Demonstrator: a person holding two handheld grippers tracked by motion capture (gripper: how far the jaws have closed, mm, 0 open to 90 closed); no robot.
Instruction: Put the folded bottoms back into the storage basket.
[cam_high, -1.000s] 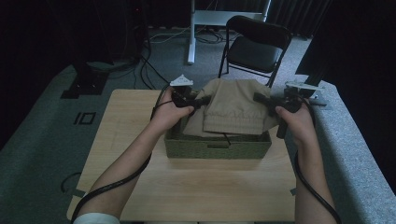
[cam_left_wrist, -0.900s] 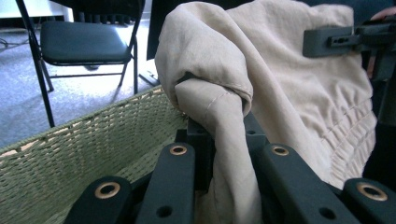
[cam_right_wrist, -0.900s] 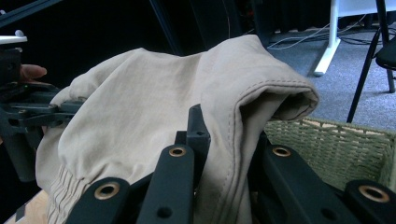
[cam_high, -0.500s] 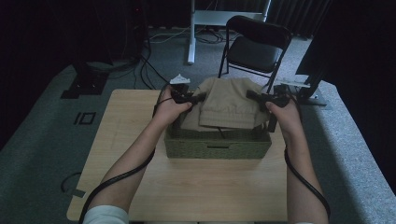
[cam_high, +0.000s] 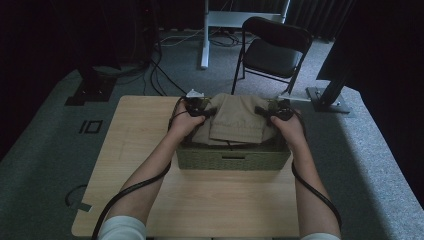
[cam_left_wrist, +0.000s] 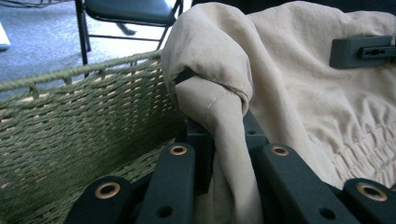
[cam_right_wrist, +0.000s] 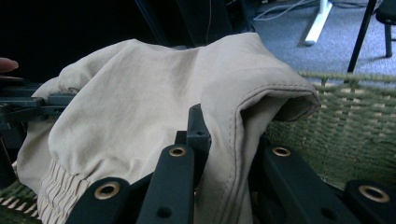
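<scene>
The left tongs are clamped on a bunched fold of the folded beige cotton garment with an elastic waistband, the cloth squeezed between the 2 black jaws. In the high view the left tongs sit at the garment's left edge. The right tongs are pinched shut on a stitched hem fold of the same garment, and in the high view they grip its right edge. Between the 2 tongs the garment hangs over the open top of the rectangular olive-green woven basket, its lower part inside the basket, near the woven wall. The basket stands on the light wooden bench, toward its far edge. Both forearms reach in from the near side, a black cable trailing from each gripper. Beyond the bench a black folding chair stands on the grey carpet floor.
</scene>
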